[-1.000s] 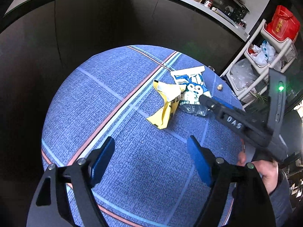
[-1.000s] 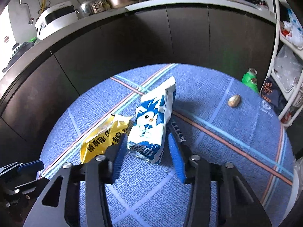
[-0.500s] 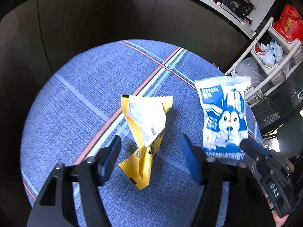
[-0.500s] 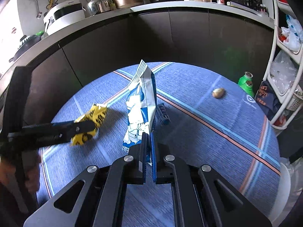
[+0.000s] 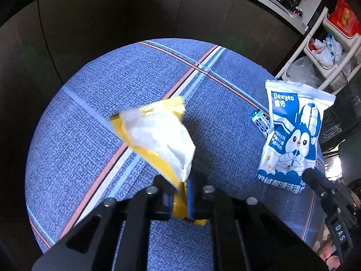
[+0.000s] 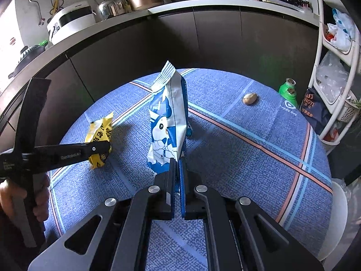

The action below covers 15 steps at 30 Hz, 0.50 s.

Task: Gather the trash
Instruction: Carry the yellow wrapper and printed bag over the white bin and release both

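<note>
My left gripper [image 5: 180,192] is shut on a crumpled yellow and white wrapper [image 5: 158,133] and holds it above the blue rug; the wrapper also shows in the right wrist view [image 6: 99,133], with the left gripper [image 6: 106,148] clamped on it. My right gripper [image 6: 177,167] is shut on the bottom edge of a blue and white penguin packet [image 6: 168,122], held upright above the rug. The packet also shows in the left wrist view [image 5: 293,133], with the right gripper [image 5: 313,178] below it.
A small blue wrapper [image 5: 260,120] lies on the round blue rug [image 6: 237,158]. A brown nut-like object [image 6: 249,98] and a green bottle [image 6: 287,91] sit near the rug's far right. Dark cabinets [image 6: 203,38] stand behind; a white shelf rack [image 6: 334,74] stands right.
My left gripper has shut on the yellow wrapper and lifted it off the rug. My right gripper has raised the penguin packet a little higher.
</note>
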Each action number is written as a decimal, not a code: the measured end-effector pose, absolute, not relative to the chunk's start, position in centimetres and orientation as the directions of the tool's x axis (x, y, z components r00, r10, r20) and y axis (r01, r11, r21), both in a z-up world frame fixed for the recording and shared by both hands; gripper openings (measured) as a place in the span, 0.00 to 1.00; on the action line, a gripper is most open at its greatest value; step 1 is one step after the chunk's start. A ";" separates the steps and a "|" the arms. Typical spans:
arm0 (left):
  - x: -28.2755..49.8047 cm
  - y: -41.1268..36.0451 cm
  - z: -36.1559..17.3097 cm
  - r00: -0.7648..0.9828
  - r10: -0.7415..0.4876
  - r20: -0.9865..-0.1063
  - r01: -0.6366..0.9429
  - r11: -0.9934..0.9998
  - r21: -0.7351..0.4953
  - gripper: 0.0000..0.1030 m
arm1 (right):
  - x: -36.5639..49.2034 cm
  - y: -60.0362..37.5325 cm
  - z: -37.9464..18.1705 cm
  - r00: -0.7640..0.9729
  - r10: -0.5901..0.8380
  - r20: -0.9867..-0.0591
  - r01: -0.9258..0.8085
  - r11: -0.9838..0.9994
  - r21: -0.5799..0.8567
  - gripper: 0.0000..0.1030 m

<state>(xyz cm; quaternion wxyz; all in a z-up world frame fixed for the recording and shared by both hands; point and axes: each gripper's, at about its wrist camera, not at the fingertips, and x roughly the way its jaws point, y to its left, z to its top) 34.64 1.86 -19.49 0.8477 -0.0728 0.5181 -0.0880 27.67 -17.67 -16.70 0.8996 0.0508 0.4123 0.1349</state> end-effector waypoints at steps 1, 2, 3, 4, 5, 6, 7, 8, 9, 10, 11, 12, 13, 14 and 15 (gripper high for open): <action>34.2 2.0 -19.2 0.455 -0.220 -0.863 0.074 0.975 -0.210 0.08 | 27.5 -17.7 -16.5 0.627 0.286 -0.724 -0.204 0.958 0.202 0.02; 33.9 2.0 -18.9 0.464 -0.215 -0.859 0.074 0.976 -0.205 0.08 | 27.1 -17.8 -16.1 0.633 0.288 -0.718 -0.208 0.957 0.201 0.02; 33.5 2.0 -18.3 0.476 -0.214 -0.853 0.075 0.976 -0.202 0.08 | 26.9 -17.9 -15.8 0.637 0.289 -0.714 -0.210 0.957 0.201 0.02; 33.1 1.9 -17.8 0.487 -0.213 -0.847 0.077 0.977 -0.201 0.08 | 26.6 -18.1 -15.5 0.642 0.290 -0.710 -0.211 0.957 0.201 0.02; 32.7 1.8 -17.2 0.498 -0.212 -0.841 0.079 0.977 -0.200 0.08 | 26.1 -18.3 -15.0 0.649 0.291 -0.703 -0.211 0.957 0.201 0.02; 32.2 1.7 -16.4 0.512 -0.214 -0.832 0.084 0.976 -0.199 0.08 | 25.7 -18.5 -14.6 0.655 0.291 -0.697 -0.211 0.957 0.201 0.02; 31.7 1.6 -15.7 0.523 -0.216 -0.824 0.089 0.976 -0.199 0.08 | 25.5 -18.7 -14.4 0.660 0.291 -0.693 -0.210 0.957 0.201 0.02; 31.3 1.3 -15.1 0.533 -0.216 -0.818 0.094 0.976 -0.197 0.08 | 25.0 -18.9 -13.9 0.667 0.291 -0.686 -0.210 0.957 0.202 0.02; 30.8 1.1 -14.4 0.546 -0.214 -0.810 0.101 0.977 -0.190 0.08 | 24.3 -19.3 -13.3 0.679 0.290 -0.675 -0.208 0.957 0.202 0.02; 30.2 0.8 -13.7 0.558 -0.213 -0.802 0.109 0.977 -0.184 0.08 | 24.0 -19.5 -13.0 0.685 0.289 -0.669 -0.206 0.957 0.203 0.02; 29.8 0.5 -13.0 0.567 -0.213 -0.795 0.117 0.977 -0.179 0.08 | 23.5 -19.8 -12.6 0.692 0.288 -0.662 -0.204 0.958 0.204 0.02; 29.1 0.1 -12.2 0.578 -0.216 -0.787 0.127 0.976 -0.174 0.08 | 22.8 -20.2 -12.1 0.700 0.287 -0.654 -0.202 0.958 0.204 0.02; 28.5 -0.2 -11.5 0.585 -0.221 -0.780 0.137 0.975 -0.173 0.08 | 22.4 -20.4 -11.7 0.706 0.285 -0.648 -0.199 0.958 0.204 0.02; 27.9 -0.5 -11.0 0.591 -0.224 -0.775 0.145 0.974 -0.172 0.08 | 21.8 -20.7 -11.4 0.713 0.282 -0.642 -0.196 0.959 0.204 0.02; 27.3 -0.9 -10.4 0.597 -0.229 -0.769 0.154 0.973 -0.170 0.08 | 21.1 -21.1 -10.9 0.722 0.279 -0.633 -0.192 0.960 0.204 0.02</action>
